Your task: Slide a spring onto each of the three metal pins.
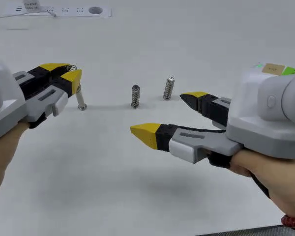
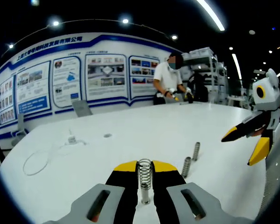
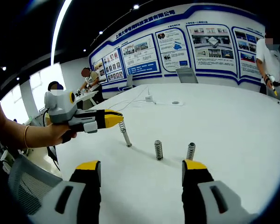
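Observation:
Three metal pins stand in a row on the white table. The middle pin (image 1: 135, 96) and the right pin (image 1: 168, 88) each carry a spring. My left gripper (image 1: 69, 70) is shut on a third spring (image 2: 144, 173), holding it over the top of the bare left pin (image 1: 80, 97). In the right gripper view the spring (image 3: 122, 125) hangs at the tip of the left gripper (image 3: 109, 119), on the upper end of the tilted-looking pin (image 3: 127, 138). My right gripper (image 1: 162, 113) is open and holds nothing, a short way in front of the two sprung pins.
A white power strip (image 1: 64, 10) with a cable lies at the table's far edge. Across the room a person (image 2: 168, 79) stands at another bench, and more people (image 3: 86, 79) sit by the wall with posters.

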### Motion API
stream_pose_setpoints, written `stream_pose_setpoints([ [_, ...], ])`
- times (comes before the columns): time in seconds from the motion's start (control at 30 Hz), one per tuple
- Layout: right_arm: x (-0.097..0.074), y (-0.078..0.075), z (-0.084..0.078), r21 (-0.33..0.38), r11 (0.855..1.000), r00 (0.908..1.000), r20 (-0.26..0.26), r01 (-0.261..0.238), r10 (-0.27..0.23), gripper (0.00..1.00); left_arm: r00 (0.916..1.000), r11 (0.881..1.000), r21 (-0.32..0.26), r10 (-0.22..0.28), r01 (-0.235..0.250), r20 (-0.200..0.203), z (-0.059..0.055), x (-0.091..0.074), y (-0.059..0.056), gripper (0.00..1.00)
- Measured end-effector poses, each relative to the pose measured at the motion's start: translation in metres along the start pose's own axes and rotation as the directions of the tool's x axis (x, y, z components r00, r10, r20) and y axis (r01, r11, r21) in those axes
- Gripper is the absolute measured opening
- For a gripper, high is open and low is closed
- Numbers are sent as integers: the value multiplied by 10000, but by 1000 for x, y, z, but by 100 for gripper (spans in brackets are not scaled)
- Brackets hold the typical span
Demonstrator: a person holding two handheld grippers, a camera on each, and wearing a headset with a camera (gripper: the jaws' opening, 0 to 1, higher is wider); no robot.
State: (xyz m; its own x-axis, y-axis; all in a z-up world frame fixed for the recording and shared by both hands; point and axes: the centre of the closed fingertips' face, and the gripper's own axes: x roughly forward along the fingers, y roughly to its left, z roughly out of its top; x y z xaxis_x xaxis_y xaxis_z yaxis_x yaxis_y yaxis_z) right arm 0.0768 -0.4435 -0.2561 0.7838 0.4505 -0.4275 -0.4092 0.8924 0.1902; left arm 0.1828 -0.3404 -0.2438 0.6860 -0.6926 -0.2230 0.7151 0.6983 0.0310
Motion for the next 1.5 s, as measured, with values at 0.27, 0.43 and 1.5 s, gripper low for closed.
stream_pose_setpoints([
  [0.27, 0, -1, 0, 26, 10000, 10000, 7, 12, -12, 72, 10000, 9999, 113, 3, -3, 33, 0, 0, 1, 10],
  [0.43, 0, -1, 0, 76, 10000, 10000, 1, -22, 22, 72, 10000, 9999, 100, 4, -3, -65, -5, -1, 1, 10],
  [1.5, -5, -10, -8, -91, 9997, 9992, -322, 220, -223, 74, 9937, 9999, -140, 83, -99, -1116, -53, 8, 1, 11],
])
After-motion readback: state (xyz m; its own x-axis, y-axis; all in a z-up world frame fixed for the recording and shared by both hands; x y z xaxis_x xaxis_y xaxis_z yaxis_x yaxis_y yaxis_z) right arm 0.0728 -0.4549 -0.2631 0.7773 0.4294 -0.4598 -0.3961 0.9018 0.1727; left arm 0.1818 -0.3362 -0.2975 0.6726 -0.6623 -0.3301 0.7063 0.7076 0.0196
